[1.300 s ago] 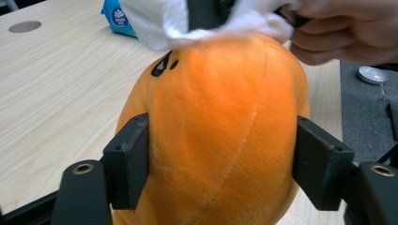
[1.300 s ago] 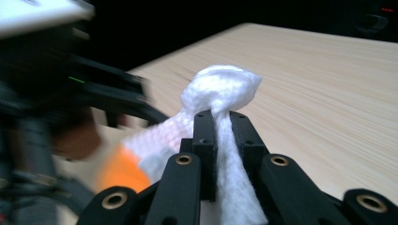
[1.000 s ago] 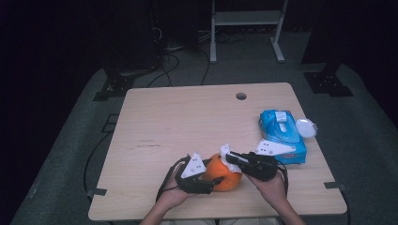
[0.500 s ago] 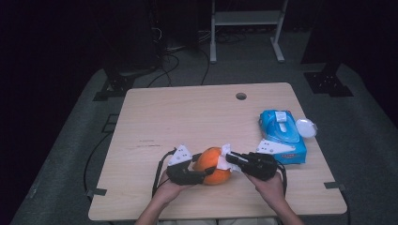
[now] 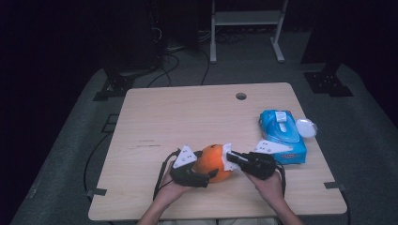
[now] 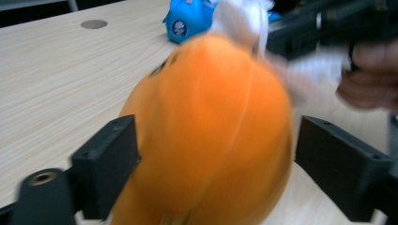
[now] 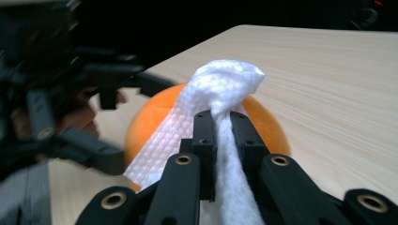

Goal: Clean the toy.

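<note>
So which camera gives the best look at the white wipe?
The right gripper view: the white wipe is sharp and close, pinched between the right hand-held gripper jaws against the orange ball. The left gripper view shows it blurred behind the ball; the high view shows a small white patch.

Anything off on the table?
Only the round white lid: it lies loose beside the blue wipe pack, partly over the table edge. The orange ball sits between the opened left claw.

No text can be read; the blue wipes pack (image 6: 187, 21) bears only a blurred round emblem
</note>
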`<action>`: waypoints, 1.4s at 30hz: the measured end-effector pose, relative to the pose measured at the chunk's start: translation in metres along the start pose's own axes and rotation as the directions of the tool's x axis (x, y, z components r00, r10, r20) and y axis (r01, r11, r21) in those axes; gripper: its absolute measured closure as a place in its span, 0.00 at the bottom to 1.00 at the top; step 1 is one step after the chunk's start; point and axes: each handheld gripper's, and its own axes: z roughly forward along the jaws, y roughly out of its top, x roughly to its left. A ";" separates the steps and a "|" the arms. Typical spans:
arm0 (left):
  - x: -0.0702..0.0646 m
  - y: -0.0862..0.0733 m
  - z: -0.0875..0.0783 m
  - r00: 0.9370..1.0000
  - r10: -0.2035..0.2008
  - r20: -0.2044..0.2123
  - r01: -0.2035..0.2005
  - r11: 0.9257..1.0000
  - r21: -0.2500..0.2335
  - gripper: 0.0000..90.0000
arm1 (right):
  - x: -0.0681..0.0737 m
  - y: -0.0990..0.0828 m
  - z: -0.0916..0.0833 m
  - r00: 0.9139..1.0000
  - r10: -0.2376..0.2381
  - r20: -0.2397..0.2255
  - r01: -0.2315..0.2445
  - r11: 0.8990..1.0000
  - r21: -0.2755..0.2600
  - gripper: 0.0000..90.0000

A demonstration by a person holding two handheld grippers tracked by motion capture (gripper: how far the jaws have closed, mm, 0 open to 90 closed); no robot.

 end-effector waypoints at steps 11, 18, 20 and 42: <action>-0.013 -0.003 0.007 0.995 0.096 -0.003 -0.095 0.995 0.035 0.33 | 0.035 0.008 0.009 0.983 -0.178 -0.040 0.179 0.984 0.021 0.90; -0.011 -0.006 0.010 0.997 0.072 0.024 -0.073 0.997 0.038 0.33 | 0.004 0.003 -0.007 0.996 -0.073 0.060 0.073 0.997 0.002 0.90; -0.012 -0.006 0.011 0.996 0.087 0.027 -0.089 0.995 0.054 0.31 | 0.013 0.004 -0.003 0.994 -0.105 0.028 0.105 0.994 0.015 0.90; -0.021 -0.001 0.022 0.993 0.068 0.099 -0.068 0.998 -0.002 0.27 | 0.004 -0.005 -0.030 0.996 -0.058 -0.073 0.068 0.987 0.145 0.89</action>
